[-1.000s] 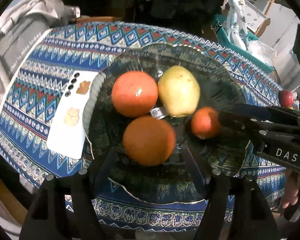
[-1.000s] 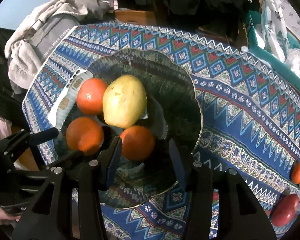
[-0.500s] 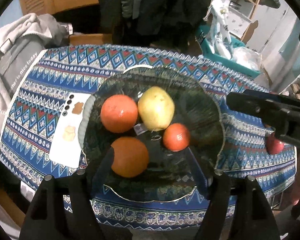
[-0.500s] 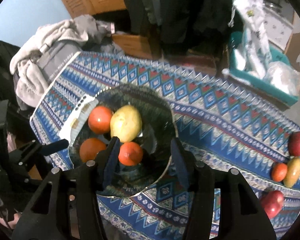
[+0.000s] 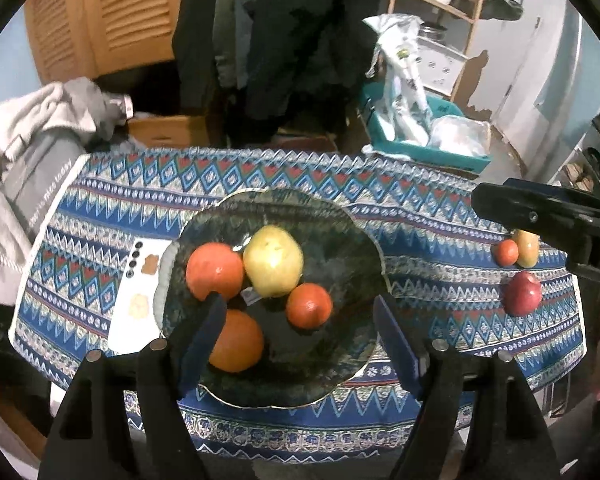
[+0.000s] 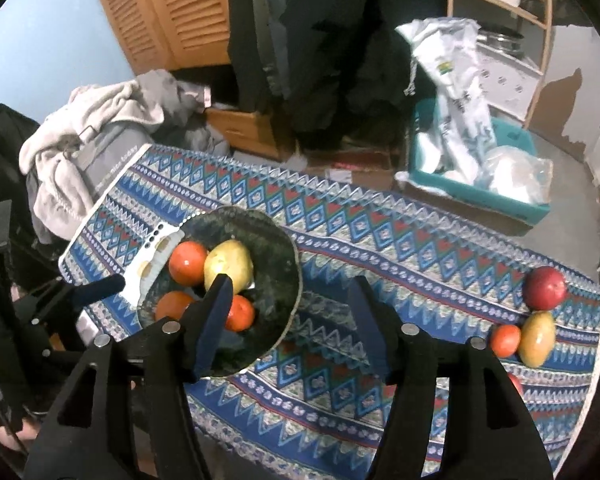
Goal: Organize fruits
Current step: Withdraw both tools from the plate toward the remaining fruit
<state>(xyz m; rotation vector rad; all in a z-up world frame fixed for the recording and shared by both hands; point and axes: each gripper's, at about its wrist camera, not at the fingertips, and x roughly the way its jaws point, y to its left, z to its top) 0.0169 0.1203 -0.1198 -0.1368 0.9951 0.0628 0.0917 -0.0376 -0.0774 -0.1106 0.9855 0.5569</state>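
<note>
**Ana:** What are your tools doing?

**Me:** My left hand-held gripper point(image 5: 296, 312) hangs above the near side of the dark plate point(image 5: 340, 232), fingers spread wide and gripping nothing. My right hand-held gripper point(image 6: 288, 296) is likewise released and empty, above the patterned cloth just right of the plate.

**Ana:** And the fruit on the plate?

**Me:** Four pieces, bunched left of centre. A yellow pear point(image 5: 273, 262) sits at the back, touching a large orange point(image 5: 215, 266) on its left. A small orange point(image 5: 309, 305) lies just in front of the pear, and a second large orange point(image 5: 238, 340) sits nearest me, partly behind my left finger.

**Ana:** Anything off the plate?

**Me:** Yes, at the right end of the table point(image 6: 380, 224). From the right wrist I see a red apple point(image 6: 544, 287) farthest back, then a yellowish fruit point(image 6: 537, 337) with a little orange one point(image 6: 505, 340) touching its left side. A red piece point(image 6: 515, 384) peeks past my finger mount at the near edge; I can't tell what it is.

**Ana:** Beside the plate?

**Me:** A white phone point(image 5: 136, 296) lies face down, tucked partly under the plate's left rim.
</note>
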